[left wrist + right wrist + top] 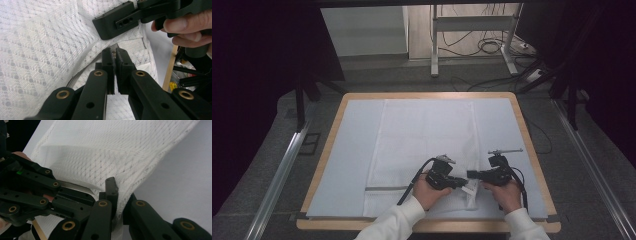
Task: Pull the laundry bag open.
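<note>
No text, label, brand, number or sign can be read: none on the white mesh cloth (422, 135), the black grippers, or the bench (427, 96).

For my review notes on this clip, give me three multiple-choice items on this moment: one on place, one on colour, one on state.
1. Where do the two grippers work on the mesh cloth?
A. at its far edge
B. at its near right corner
C. off the table

2. What colour is the cloth?
A. white
B. red
C. black

3. How do the jaws of the right gripper stand?
A. wide open above the cloth
B. shut on the cloth
C. open around a cup

Key: 1 B, the left gripper and the right one meet near the table's front right in the high view. 2 A, the cloth is white in every view. 3 B, the right gripper view shows fabric pinched between the jaws.
</note>
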